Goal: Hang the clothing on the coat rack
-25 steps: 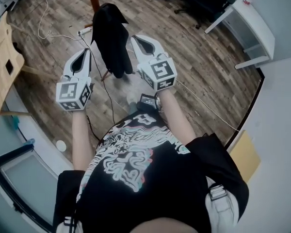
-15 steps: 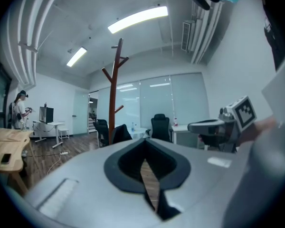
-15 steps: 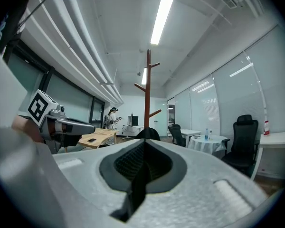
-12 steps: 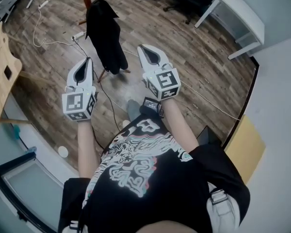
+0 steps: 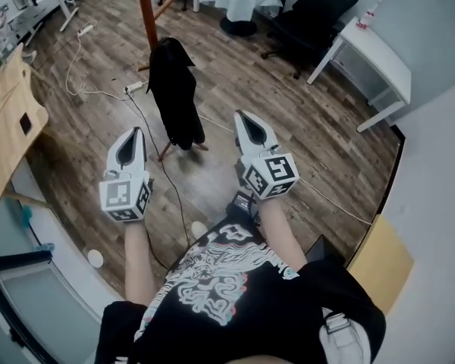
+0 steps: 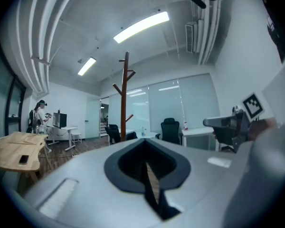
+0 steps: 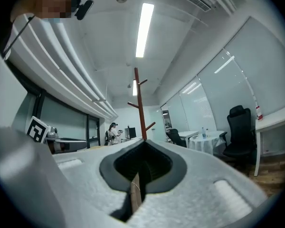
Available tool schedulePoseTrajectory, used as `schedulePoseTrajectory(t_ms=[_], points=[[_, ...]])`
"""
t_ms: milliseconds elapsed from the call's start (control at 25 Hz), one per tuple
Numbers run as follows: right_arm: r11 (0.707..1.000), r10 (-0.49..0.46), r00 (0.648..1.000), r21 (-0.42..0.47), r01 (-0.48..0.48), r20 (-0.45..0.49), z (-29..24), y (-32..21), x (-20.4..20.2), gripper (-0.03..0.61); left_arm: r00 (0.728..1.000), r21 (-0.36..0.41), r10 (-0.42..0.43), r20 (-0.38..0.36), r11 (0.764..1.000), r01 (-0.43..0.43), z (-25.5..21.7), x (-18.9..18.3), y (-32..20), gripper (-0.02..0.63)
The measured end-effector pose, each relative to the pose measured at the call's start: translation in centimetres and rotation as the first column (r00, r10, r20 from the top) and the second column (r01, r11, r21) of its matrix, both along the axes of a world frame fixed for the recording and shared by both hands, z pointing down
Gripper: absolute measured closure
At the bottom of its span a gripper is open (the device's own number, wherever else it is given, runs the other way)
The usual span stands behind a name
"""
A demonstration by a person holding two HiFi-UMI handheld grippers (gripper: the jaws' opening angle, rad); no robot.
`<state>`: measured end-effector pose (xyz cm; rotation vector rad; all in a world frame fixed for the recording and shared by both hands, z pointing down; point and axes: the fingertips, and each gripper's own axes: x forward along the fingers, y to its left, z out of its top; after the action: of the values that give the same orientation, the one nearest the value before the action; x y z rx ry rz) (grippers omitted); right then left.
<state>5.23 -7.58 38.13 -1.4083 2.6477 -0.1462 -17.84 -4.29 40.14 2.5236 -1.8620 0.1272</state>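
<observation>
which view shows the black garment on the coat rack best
The head view: the black garment hangs full length from the coat rack there. Both gripper views show only the rack's bare upper pole and pegs.

Bright, even, cool light fills all three views, cast by ceiling strip lights [image 6: 141,26] that blow out to pure white in both gripper views. On the wooden floor [image 5: 326,127] shadows are faint and soft. The black garment [image 5: 174,97] shows almost no detail. Wide-angle bending curves every straight line, and a black vignette rings the gripper views. The left hand-held gripper [image 6: 147,175] and right hand-held gripper [image 7: 137,179] fill the lower frames, blurred from closeness
</observation>
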Motion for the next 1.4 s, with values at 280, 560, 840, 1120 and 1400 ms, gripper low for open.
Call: schedulePoseTrajectory(t_ms=[280, 560, 840, 1120, 1400], points=[[0.994, -0.112, 0.994, -0.007, 0.112, -0.021, 0.1, 0.2, -1.4, 0.578, 1.0, -0.031, -0.014, -0.016, 0.999, 0.014, -0.4, 2.5, 0.2, 0.624], [0.985, -0.17, 0.981, 0.007, 0.171, -0.091, -0.7, 0.1, -2.7, 0.578, 0.992, -0.042, -0.08, -0.097, 0.996, 0.076, -0.6, 2.7, 0.4, 0.624], [0.983, -0.174, 0.962, 0.011, 0.181, -0.21, 0.5, 0.5, -3.7, 0.58, 0.993, -0.09, -0.113, -0.015, 0.99, 0.112, 1.2, 3.6, 0.3, 0.624], [0.981, -0.19, 0.964, -0.004, 0.193, -0.184, 1.3, 0.4, -3.2, 0.58, 0.995, -0.088, -0.092, -0.049, 0.992, 0.087, 1.4, 4.9, 0.7, 0.624], [0.98, -0.2, 0.965, -0.01, 0.201, -0.172, 1.4, 0.5, -2.7, 0.58, 0.994, -0.098, -0.098, -0.046, 0.991, 0.094, 1.7, 5.5, 0.8, 0.624]])
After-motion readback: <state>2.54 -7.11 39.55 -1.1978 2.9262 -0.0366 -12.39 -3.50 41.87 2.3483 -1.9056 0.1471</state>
